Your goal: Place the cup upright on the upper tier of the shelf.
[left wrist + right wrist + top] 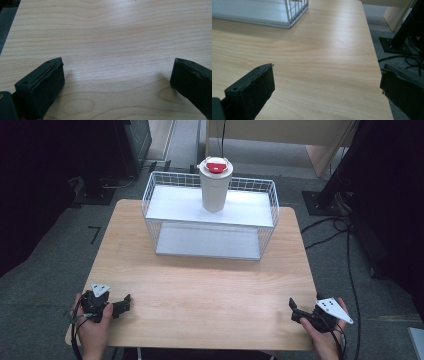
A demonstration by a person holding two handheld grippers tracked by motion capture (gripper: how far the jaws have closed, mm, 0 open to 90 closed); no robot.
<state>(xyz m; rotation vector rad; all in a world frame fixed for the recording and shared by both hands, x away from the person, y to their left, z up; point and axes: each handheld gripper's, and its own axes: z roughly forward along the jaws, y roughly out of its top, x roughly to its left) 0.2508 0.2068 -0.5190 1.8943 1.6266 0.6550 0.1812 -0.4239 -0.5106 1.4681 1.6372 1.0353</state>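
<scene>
High view: both tongs, left (125,303) and right (295,310), gape, empty.

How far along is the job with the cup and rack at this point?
Nothing looks done yet: the white cup stands upright on the top shelf of the wire rack. Nothing is in hand; the left gripper and right gripper rest open at the table's near edge. Reaching and grasping remain.
</scene>
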